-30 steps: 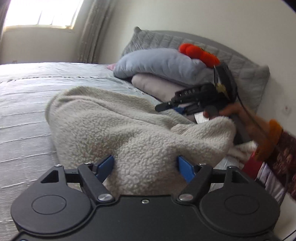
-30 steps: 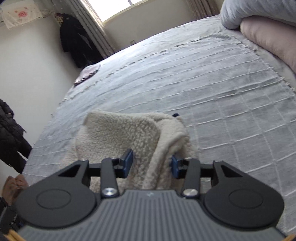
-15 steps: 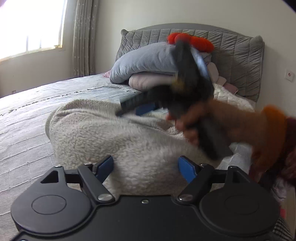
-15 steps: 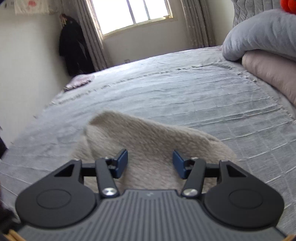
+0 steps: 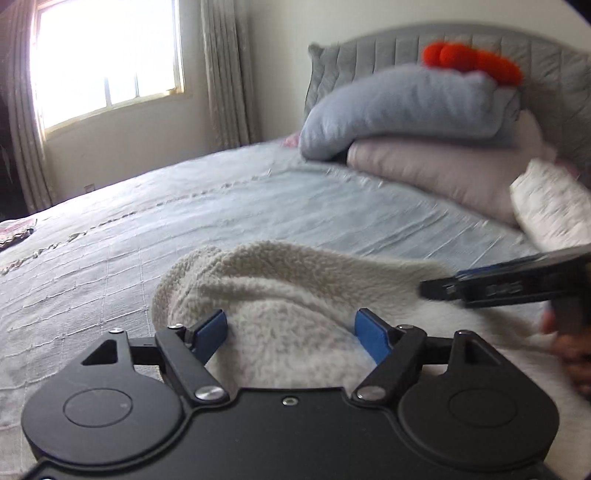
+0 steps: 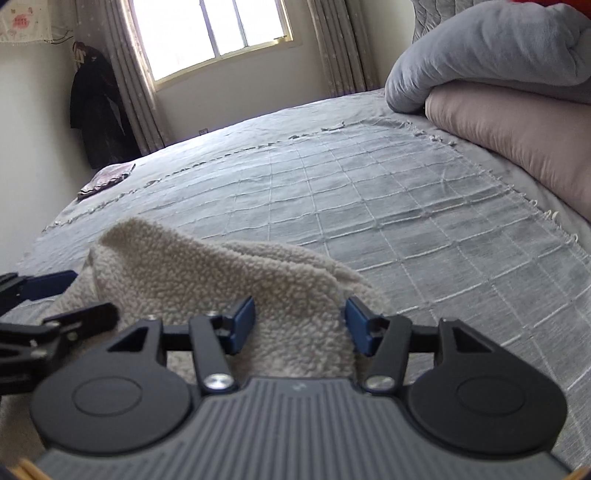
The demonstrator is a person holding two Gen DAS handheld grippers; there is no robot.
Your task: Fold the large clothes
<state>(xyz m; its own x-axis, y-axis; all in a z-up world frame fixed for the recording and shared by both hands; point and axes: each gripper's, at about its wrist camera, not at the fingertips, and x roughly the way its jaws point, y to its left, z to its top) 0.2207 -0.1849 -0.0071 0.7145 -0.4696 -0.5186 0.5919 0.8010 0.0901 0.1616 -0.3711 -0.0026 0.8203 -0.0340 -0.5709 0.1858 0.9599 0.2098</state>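
Grey bed, pillows stacked at its head; cream fleece garment bunched near the near edge. My left claw and right claw both spread, fleece between their fingers.

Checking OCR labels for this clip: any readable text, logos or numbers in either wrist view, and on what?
None can be read.
Wall hanging, top left of the right wrist view: pink marks, too small and blurred to read.
Right hand-held gripper, seen from the side in the left wrist view: pale marking on its black body, motion-blurred, unreadable.
Cream fleece garment, grey bedspread, stacked pillows: no print visible.
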